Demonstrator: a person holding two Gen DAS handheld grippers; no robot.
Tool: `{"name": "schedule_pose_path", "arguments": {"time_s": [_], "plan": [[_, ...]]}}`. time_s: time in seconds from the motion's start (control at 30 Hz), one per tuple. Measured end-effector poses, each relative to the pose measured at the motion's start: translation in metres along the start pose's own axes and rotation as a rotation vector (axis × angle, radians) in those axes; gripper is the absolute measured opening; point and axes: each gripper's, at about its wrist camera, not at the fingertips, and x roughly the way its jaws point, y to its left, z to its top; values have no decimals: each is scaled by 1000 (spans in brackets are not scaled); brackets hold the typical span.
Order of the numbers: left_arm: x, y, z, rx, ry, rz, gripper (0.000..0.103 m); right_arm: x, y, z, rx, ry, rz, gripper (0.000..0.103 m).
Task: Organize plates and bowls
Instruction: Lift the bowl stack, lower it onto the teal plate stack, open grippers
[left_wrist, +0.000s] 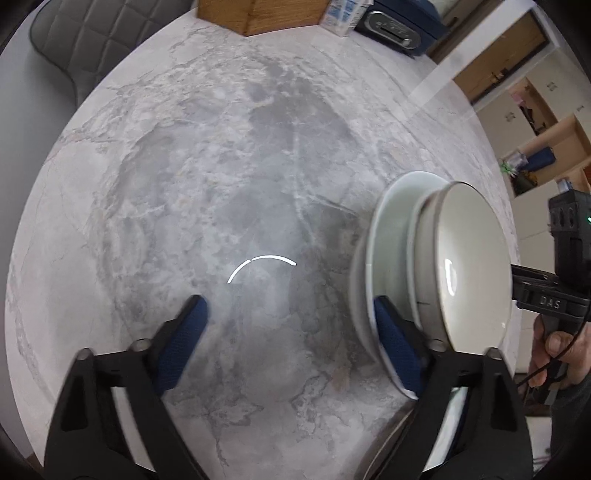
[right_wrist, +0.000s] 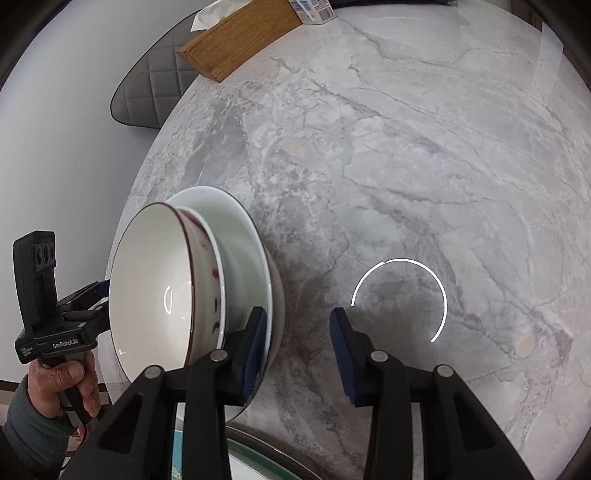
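A stack of white dishes stands on the marble table: a bowl nested on a second bowl and a pale plate. It also shows in the right wrist view, the top bowl with a dark rim, the plate under it. My left gripper is open, its right finger touching the plate's rim. My right gripper is open, its left finger against the stack's edge. Nothing is held between either pair of fingers.
A wooden tissue box and a carton stand at the table's far edge, with a dark blue box. A grey chair is beyond the table. Another plate's rim shows under the right gripper.
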Motion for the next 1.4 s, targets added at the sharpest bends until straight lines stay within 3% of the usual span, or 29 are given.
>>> {"name": "schedule_pose_path", "arguments": {"time_s": [0.1,0.17,0.37,0.47,0.53,0.6,0.9,1.4], "plan": [[1,-20,1,85,-12,-6,34,3,3,-2,-2,4,24,35],[5,-27,2,101,-8,-8,28,4,5,-4,-7,-2,25,34],[19,-25,4,51,43,-36,28,9,11,-5,-14,10,13,32],[24,-25,5,31,71,-45,28,13,15,-5,-20,18,15,20],[27,-27,5,21,79,-57,22,14,21,-6,-35,11,-11,17],[27,-32,5,28,72,-52,11,14,24,-6,-39,7,-29,17],[18,-48,-2,80,13,38,9,11,31,-9,-41,-21,-91,15],[-60,-77,-28,128,-45,7,9,-56,55,-31,-30,-117,-114,14]]}}
